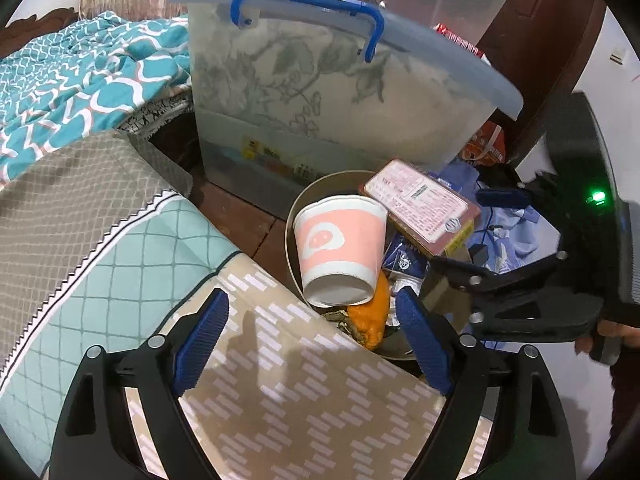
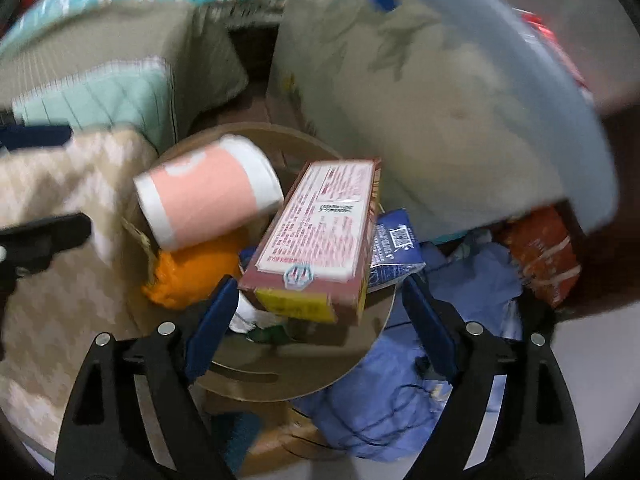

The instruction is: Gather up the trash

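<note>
Trash fills the round brown bin [image 1: 294, 216] almost to its rim, which is likely why the newest pieces sit on top rather than down inside: the pink-and-white paper cup [image 1: 340, 250] is tipped on its side with its base toward the left wrist camera, leaning against the bin's near wall, and the red cardboard box [image 1: 422, 204] lies slanted across the far rim, printed panel up, one end overhanging. Beneath them show an orange wrapper or peel [image 1: 378, 312], a blue printed packet [image 2: 394, 246] wedged beside the box, and some crumpled scraps too dark to name. The left gripper [image 1: 312, 344] hangs over the patterned bed cover [image 1: 300, 400] just short of the bin, fingers spread wide and gripping nothing; the right gripper [image 2: 316, 324] is directly above the bin — its fingers also apart, the box's yellow end lying between them but touching neither as far as the blurred view shows. Both tools look released, as though the drop is done. A translucent storage tub [image 1: 320, 92] with a blue handle [image 1: 308, 8] stands behind the bin, and a heap of blue cloth [image 2: 400, 396] crowds its right side, so the opening is hemmed in.
</note>
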Motion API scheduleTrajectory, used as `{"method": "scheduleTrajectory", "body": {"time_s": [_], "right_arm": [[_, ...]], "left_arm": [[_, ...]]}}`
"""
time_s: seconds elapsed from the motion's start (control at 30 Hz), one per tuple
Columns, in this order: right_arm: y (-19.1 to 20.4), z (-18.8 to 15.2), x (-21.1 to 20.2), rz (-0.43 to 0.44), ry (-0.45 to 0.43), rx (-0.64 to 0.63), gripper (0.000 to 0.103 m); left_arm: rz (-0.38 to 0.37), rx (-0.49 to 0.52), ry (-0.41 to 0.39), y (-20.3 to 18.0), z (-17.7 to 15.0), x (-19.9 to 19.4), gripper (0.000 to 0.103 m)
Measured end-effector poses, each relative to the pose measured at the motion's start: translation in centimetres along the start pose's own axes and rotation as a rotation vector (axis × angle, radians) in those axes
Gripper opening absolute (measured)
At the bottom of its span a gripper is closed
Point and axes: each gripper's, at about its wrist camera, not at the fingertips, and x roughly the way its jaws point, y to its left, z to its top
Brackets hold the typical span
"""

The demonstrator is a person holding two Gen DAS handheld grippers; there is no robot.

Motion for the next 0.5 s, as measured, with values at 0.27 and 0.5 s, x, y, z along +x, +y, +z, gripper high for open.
{"method": "scheduleTrajectory", "body": {"time_s": [0.27,0.5], "right_arm": [[-1.9,-6.0,-4.8,0.254,-0.215,0.349,0.084],[1.0,-14.7,-7.9,0.349,-0.341,0.688,0.085]], "left_arm": [[0.006,0.028,-0.019,-1.1,-1.7,-2.4,0.084],[0.066,0.059,-0.044,-1.8,-4.5,-6.2,0.092]]}}
